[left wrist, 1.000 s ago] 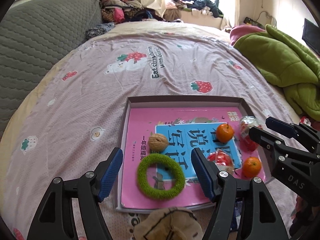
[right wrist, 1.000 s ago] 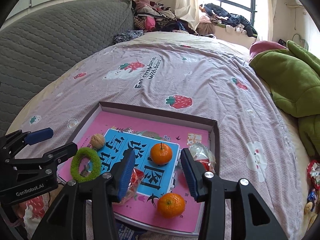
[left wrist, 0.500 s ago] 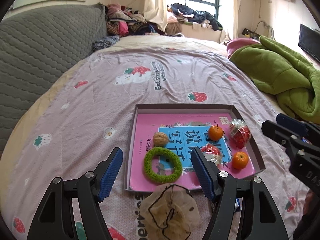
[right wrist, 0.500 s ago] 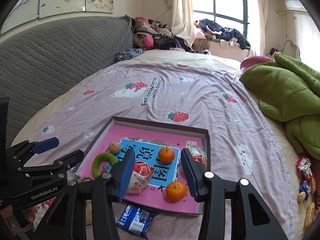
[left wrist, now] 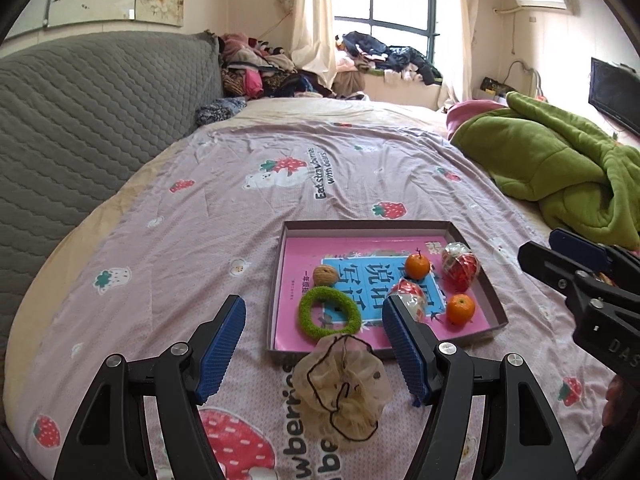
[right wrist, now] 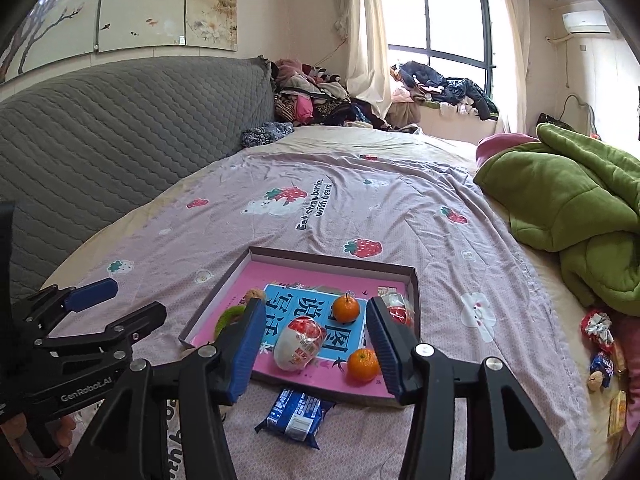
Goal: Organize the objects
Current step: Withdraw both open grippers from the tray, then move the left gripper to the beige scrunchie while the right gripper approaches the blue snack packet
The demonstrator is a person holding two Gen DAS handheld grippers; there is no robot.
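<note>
Tray (left wrist: pixel 472 256) on the bed (left wrist: pixel 240 208) is the landmark: a shallow box lid lined with a pink and blue book cover. Inside it sit a walnut (left wrist: pixel 325 275) at the far left, a green fuzzy ring (left wrist: pixel 329 311) just nearer than the walnut, two tangerines (right wrist: pixel 346 308) toward the right, and two red foil-wrapped apples (left wrist: pixel 461 266), one at the far right corner, one mid-tray. So most of the sorting looks done.

Left outside: a beige hair scrunchie (left wrist: pixel 344 390) just off the tray's near edge, a blue snack packet (right wrist: pixel 295 416) also just off the near edge, and a few wrapped sweets (right wrist: pixel 598 330) well to the right of the tray, by the green blanket (right wrist: pixel 568 200).

Left tongs (left wrist: pixel 314 344) are spread wide and empty, hovering over the scrunchie. Right tongs (right wrist: pixel 316 344) have just been opening; nothing pinched, the wrapped apple only shows through the gap.

Probably the scrunchie or the packet goes in next; can't say which.
</note>
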